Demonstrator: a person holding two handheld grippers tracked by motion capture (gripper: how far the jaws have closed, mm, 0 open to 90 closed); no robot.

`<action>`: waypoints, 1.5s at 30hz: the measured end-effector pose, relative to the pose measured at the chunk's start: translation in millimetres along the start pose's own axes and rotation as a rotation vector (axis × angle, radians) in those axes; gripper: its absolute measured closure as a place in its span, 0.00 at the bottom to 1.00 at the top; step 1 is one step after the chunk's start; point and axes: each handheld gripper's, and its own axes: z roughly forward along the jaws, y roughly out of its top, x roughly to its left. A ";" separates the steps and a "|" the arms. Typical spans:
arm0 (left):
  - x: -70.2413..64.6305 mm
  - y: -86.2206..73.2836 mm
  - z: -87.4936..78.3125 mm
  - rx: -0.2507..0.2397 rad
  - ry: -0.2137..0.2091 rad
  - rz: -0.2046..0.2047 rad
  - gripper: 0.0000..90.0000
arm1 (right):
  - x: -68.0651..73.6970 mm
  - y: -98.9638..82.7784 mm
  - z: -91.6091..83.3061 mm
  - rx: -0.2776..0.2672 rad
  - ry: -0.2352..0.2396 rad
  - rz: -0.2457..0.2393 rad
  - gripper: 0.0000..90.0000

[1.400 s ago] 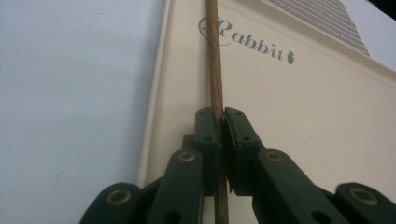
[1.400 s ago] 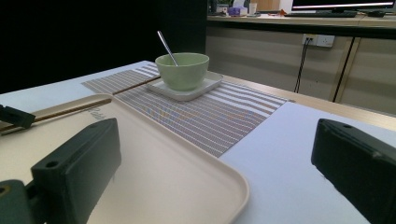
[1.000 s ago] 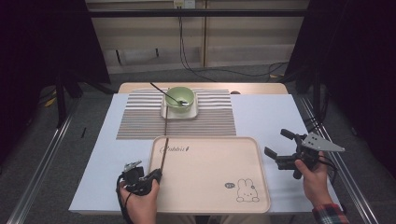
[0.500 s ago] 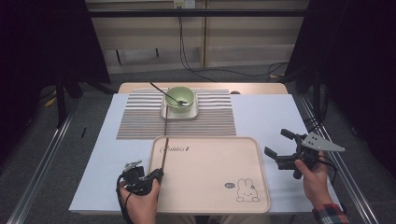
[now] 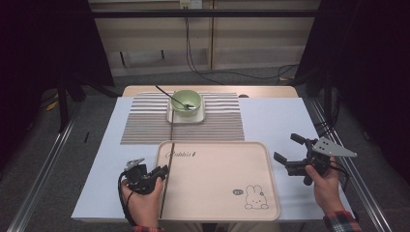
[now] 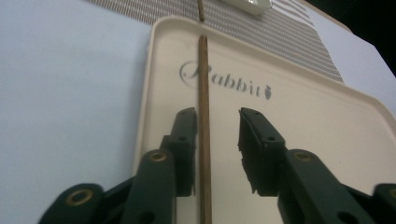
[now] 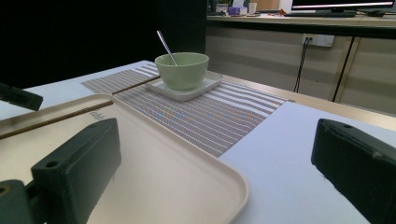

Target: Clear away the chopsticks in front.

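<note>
Fingers (image 6: pixel 254 149) of left gripper (image 6: pixel 215 149): apart, jaws just been opening; chopstick (image 6: pixel 203 116) between them, beside left pad, contact unclear, right pad well clear. Chopstick: lying along left edge of tray (image 5: pixel 217 193), far end reaching toward second chopstick (image 5: pixel 172 126) on striped mat (image 5: pixel 222 123). Right gripper (image 5: pixel 295 162): jaws wide apart, nothing between, right of tray. Green bowl (image 5: pixel 187 100) with spoon (image 5: pixel 170 95) on white saucer (image 5: pixel 186 116), on mat.

Slim wooden chopstick (image 6: pixel 203 93), matt plastic tray (image 6: pixel 322 126)
</note>
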 end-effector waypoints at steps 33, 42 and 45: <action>1.2 84.7 71.1 -0.161 0.000 0.252 0.17 | -1.1 0.4 -0.6 0.002 -0.011 -0.003 0.01; 1.9 108.1 88.9 -0.173 0.028 0.274 0.15 | -1.7 0.2 -1.3 0.006 -0.005 -0.007 0.01; 3.3 111.5 93.0 -0.170 0.022 0.265 0.15 | -1.2 0.4 -1.1 0.002 -0.008 -0.002 0.01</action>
